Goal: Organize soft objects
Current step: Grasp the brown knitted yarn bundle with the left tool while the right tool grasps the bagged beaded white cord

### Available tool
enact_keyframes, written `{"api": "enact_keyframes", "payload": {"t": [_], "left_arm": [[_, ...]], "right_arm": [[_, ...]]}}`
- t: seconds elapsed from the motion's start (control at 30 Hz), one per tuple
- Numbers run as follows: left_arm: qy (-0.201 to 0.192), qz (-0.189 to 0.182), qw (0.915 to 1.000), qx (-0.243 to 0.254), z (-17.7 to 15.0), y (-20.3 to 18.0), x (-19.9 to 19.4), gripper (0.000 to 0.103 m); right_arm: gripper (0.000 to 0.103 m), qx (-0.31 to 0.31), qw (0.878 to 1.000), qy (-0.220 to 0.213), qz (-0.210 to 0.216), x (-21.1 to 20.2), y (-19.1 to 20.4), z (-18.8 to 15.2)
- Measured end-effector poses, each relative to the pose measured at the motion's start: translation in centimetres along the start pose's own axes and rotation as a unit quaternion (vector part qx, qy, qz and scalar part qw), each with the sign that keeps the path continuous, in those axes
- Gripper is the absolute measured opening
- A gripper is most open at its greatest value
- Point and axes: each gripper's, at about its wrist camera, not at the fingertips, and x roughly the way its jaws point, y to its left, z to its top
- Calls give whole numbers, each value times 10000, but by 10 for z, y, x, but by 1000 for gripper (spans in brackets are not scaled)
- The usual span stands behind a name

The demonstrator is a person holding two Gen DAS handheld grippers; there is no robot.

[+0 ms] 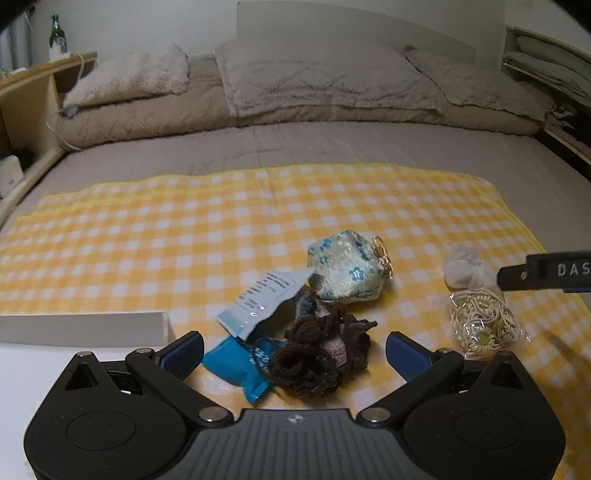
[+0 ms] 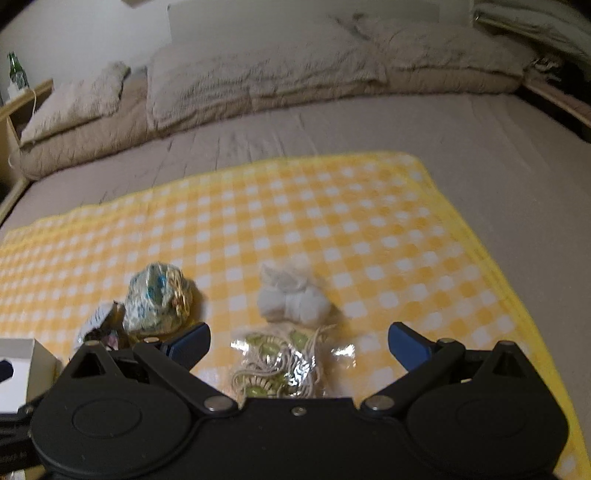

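On a yellow checked cloth (image 1: 184, 229) lie several soft things. A dark brown crocheted piece (image 1: 321, 354) sits between the fingers of my open left gripper (image 1: 295, 350), with a blue packet (image 1: 236, 365) and a pale blue-white packet (image 1: 262, 299) beside it. A blue flowered pouch (image 1: 345, 269) lies behind it and also shows in the right wrist view (image 2: 155, 299). A clear bag of cream cord (image 2: 277, 365) lies between the fingers of my open right gripper (image 2: 299, 343). A white cotton bundle (image 2: 291, 299) lies just beyond it.
A white box (image 1: 85, 328) stands at the left, also in the right wrist view (image 2: 18, 369). The cloth (image 2: 332, 221) covers a grey bed with pillows (image 1: 317, 81) at the far end. A wooden shelf (image 1: 26, 96) with a green bottle (image 1: 57, 35) stands far left.
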Motion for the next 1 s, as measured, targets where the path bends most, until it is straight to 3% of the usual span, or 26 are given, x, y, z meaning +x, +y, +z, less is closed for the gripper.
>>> {"api": "enact_keyframes", "payload": {"t": [0.1,0.3,0.53,0.63,0.7,0.8,1.0], "left_arm": [[109,-113,9998,-88,0,-2,13,103],[220,5,9997,134,0,-7,35,98],[510,-76,9985,166,-3,-5,55,78],[643,-268,9975,-130,-2,3,61,61],[614,-255,9978,-54,-1,1,60,59],[608,-223,9978,162,-2,-4,58,54],[678,-241,9970,281,-1,-11,57,50]], "right_arm": [[103,-65,9998,177,-11,12,4,-2],[103,-76,9992,387,26,31,12,-2],[103,-306,9976,620,95,51,24,-6],[103,-432,9967,688,43,56,28,-8],[102,-432,9962,761,24,59,27,-9],[78,-449,9938,1019,58,64,23,-11],[64,-669,9913,1109,225,61,21,-13]]}}
